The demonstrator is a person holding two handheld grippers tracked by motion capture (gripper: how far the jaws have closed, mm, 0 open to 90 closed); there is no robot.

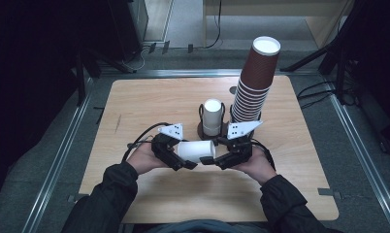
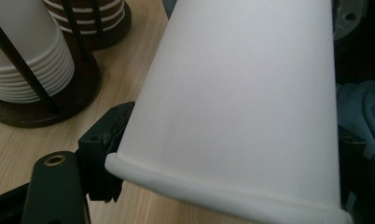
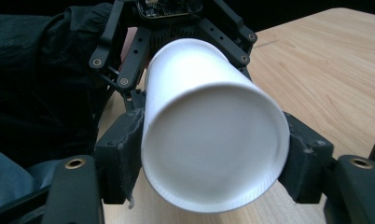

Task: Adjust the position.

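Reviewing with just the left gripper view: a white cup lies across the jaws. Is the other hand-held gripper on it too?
Observer: Yes, the right hand-held gripper clamps the white cup from the opposite side.
Operator: Which end does it hold?
Observer: The closed base; its pads press on both sides there.
Operator: I see just the bottom of a brown stack. How tall is it?
Observer: The brown cup stack towers well above the white cup stack beside it.

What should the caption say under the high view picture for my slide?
Two hand-held grippers, left gripper and right gripper, hold a white paper cup sideways.
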